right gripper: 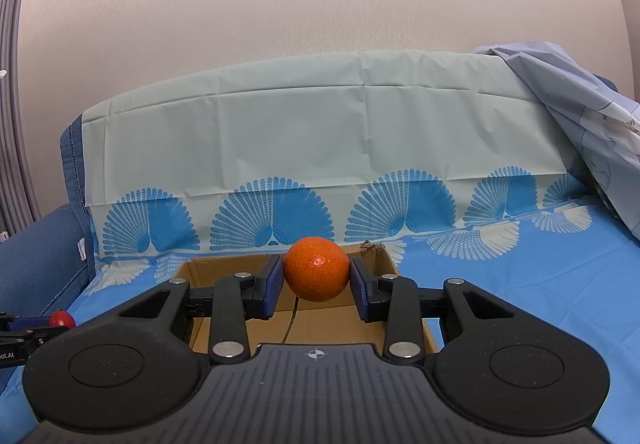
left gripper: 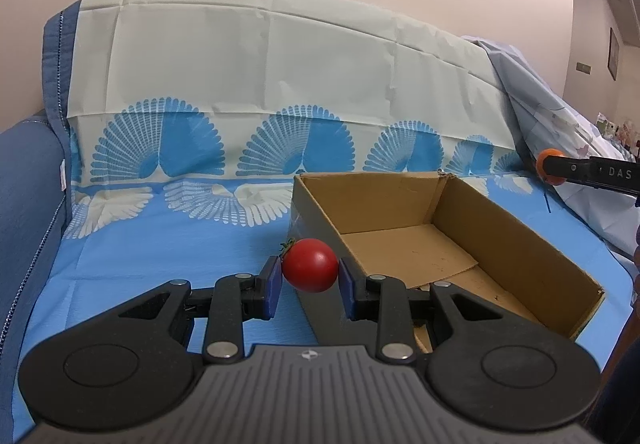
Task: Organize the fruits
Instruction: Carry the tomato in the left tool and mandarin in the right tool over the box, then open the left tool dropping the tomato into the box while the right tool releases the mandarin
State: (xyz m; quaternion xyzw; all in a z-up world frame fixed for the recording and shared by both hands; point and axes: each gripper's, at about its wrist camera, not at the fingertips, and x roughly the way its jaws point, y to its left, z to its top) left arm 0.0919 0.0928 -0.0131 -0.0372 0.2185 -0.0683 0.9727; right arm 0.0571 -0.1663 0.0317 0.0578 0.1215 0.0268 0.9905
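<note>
My left gripper (left gripper: 310, 272) is shut on a red tomato (left gripper: 310, 264) with a green stem, held above the blue cloth at the near left corner of an open cardboard box (left gripper: 520, 244). My right gripper (right gripper: 318, 276) is shut on an orange (right gripper: 317, 269) and holds it over the box (right gripper: 200, 272), whose inside shows no fruit. The orange in the right gripper also shows at the right edge of the left wrist view (left gripper: 549, 166). The tomato in the left gripper shows at the lower left of the right wrist view (right gripper: 62, 318).
The box stands on a blue patterned cloth (left gripper: 160, 244) spread over a blue sofa. The sofa's armrest (left gripper: 28, 180) rises at the left. The cloth-covered backrest (right gripper: 320, 132) stands behind. A crumpled pale blue sheet (right gripper: 600, 116) lies at the right.
</note>
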